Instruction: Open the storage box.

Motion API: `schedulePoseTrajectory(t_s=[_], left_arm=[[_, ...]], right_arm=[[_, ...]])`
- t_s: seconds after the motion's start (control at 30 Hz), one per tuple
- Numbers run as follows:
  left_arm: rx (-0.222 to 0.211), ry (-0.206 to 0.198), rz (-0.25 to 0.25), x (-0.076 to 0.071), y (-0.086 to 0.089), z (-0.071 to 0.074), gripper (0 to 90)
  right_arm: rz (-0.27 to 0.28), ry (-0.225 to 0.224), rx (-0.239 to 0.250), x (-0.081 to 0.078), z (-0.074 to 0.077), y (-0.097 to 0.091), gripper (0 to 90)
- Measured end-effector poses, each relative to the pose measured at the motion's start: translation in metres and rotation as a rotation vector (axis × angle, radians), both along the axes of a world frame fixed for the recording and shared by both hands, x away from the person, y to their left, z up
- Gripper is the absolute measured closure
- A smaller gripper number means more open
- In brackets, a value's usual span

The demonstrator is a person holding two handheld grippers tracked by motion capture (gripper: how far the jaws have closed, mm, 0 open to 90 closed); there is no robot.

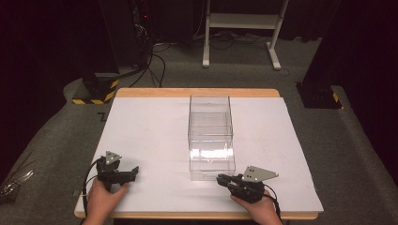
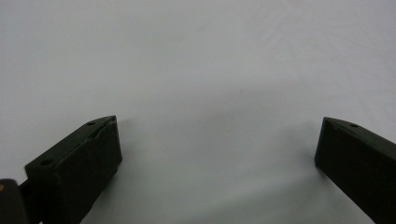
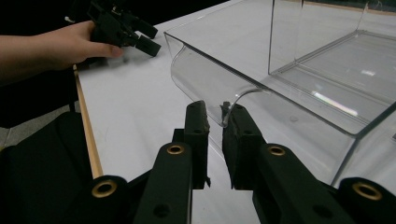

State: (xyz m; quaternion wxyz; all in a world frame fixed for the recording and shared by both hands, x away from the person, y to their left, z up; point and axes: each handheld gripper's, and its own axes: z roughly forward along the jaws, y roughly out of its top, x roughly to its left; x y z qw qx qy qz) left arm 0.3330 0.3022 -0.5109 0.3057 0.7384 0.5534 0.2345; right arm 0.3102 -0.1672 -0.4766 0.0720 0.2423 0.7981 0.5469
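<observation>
Resting on one table (image 1: 141, 131): one clear box (image 1: 211, 136); left claw (image 2: 217, 144) spread, right claw (image 3: 215, 123) nearly closed.

Black tongs (image 1: 219, 178) — brass-coloured screws, grey three-cornered top plates, trailing black cables — held in bare hands.

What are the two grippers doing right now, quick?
Left gripper: open, empty, jaws wide above the white tabletop.
Right gripper: jaws nearly shut, holding nothing, just short of the clear box.
</observation>
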Motion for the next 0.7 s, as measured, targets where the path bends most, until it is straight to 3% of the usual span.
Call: schedulePoseTrajectory(t_s=[0.7], left_arm=[[0.000, 0.000, 0.000, 0.000, 0.000, 0.000, 0.6]], right_arm=[[0.022, -0.021, 0.012, -0.013, -0.003, 0.000, 81.0]])
